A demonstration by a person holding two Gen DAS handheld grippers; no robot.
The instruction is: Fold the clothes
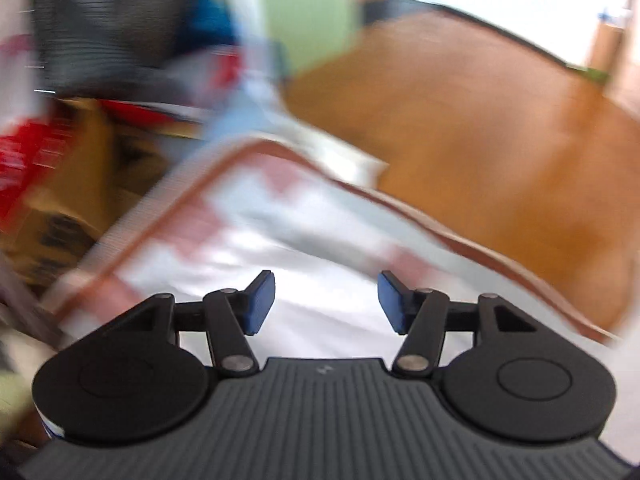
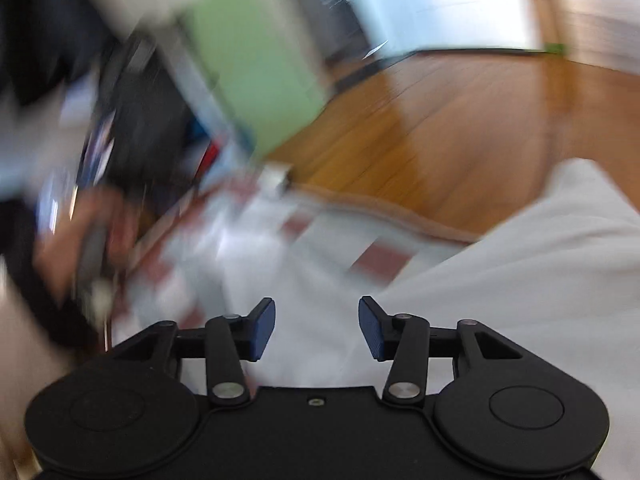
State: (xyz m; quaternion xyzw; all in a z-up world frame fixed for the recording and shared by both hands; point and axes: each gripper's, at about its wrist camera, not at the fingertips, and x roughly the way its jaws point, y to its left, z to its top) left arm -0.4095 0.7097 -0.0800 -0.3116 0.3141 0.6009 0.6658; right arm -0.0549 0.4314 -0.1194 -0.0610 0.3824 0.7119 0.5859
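Both views are smeared by motion. A white garment (image 1: 320, 312) lies below my left gripper (image 1: 326, 300), on a white mat with red patches and a brown border (image 1: 256, 208). That gripper stands open with nothing between its blue pads (image 1: 262, 300). In the right wrist view the white garment (image 2: 520, 260) spreads to the right and under my right gripper (image 2: 317, 326), which is also open and holds nothing. The patterned mat (image 2: 280, 236) shows beyond it. A blurred hand (image 2: 76, 236) with a dark object is at the left there.
Wooden floor (image 1: 480, 140) stretches beyond the mat in both views. A cardboard box (image 1: 72, 184) and red items (image 1: 24, 160) sit at the left. A pale green panel (image 2: 256, 80) and dark clutter (image 2: 152, 112) stand behind.
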